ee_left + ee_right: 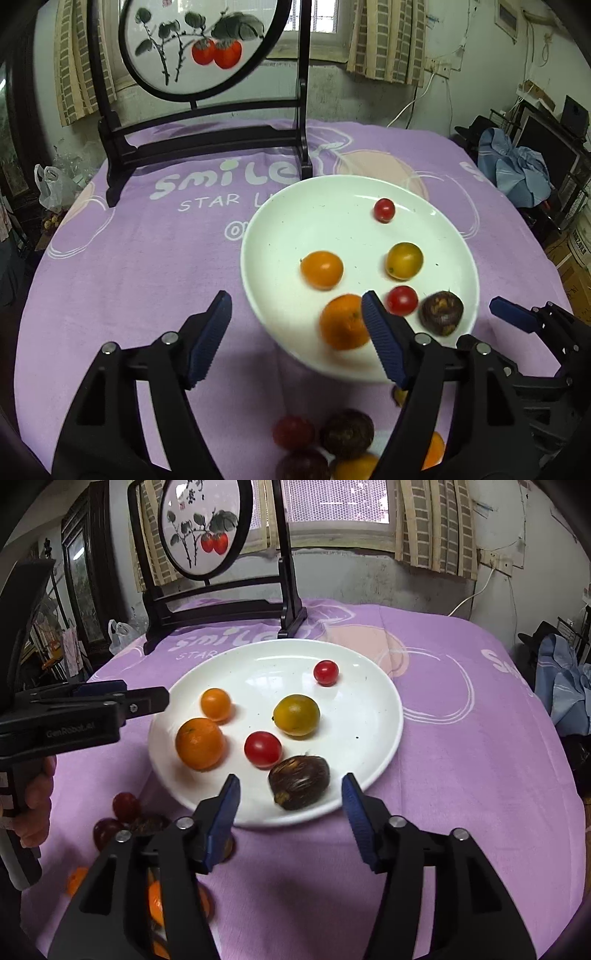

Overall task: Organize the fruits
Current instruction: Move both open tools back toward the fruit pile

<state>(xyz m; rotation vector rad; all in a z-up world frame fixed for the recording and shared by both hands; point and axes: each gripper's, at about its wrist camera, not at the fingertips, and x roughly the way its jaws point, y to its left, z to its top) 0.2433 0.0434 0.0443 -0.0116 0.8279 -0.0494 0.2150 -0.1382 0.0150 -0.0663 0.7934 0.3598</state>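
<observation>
A white plate (332, 229) (258, 672) lies on the purple tablecloth. On it are two red cherry tomatoes (325, 672) (262, 749), a small orange fruit (215, 704), a yellow-green citrus (296, 715), a bigger orange (341, 322) (200, 743) and a dark brown fruit (442, 313) (299, 787). My left gripper (295, 299) is open over the plate's near left rim; the orange lies just beyond its right finger, untouched. My right gripper (291, 778) is open, and the brown fruit rests on the plate between its fingertips, clear of the pads.
Several loose fruits, red (293, 431), dark (347, 434) and orange (75, 880), lie on the cloth in front of the plate. A round painted screen in a black stand (207, 144) (221, 609) stands behind it. A hand (37, 797) holds the left gripper's handle.
</observation>
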